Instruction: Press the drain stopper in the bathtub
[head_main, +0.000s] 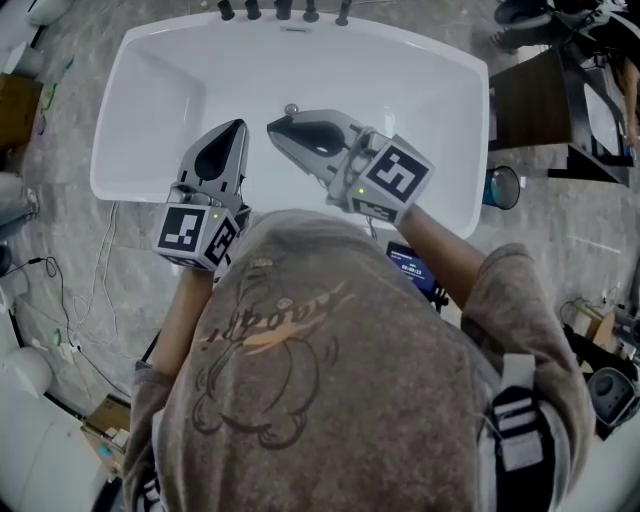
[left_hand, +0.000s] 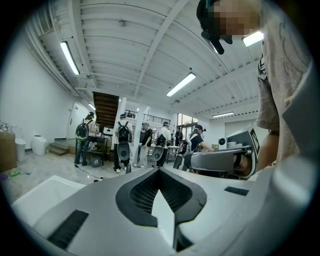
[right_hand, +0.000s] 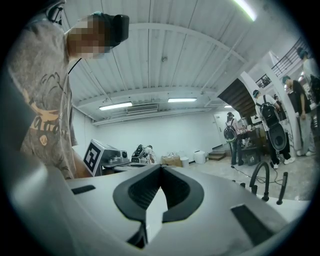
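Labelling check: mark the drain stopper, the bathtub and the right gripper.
drain stopper (head_main: 291, 109), head view, its top.
bathtub (head_main: 240, 75), head view, bare floor.
right gripper (head_main: 274, 128), head view, tip where the jaws meet.

Grey, marbled floor (head_main: 80, 250) carrying a white bathtub (head_main: 420, 90), which stands directly on it, with a row of dark taps (head_main: 283, 10) at its far rim. Left of the bathtub, thin cables (head_main: 100, 285) trail loosely over the floor. Beyond the bathtub's far-left corner lies a brown cardboard box (head_main: 18, 110). Right of the bathtub stands a dark wooden table (head_main: 530, 110). Just beside the bathtub's near-right corner sits a round, blue-rimmed object (head_main: 503, 187) whose nature cannot be made out. Near-left of the bathtub, well apart from it, rest a second cardboard box (head_main: 105, 435) and a white rounded body (head_main: 25, 372).
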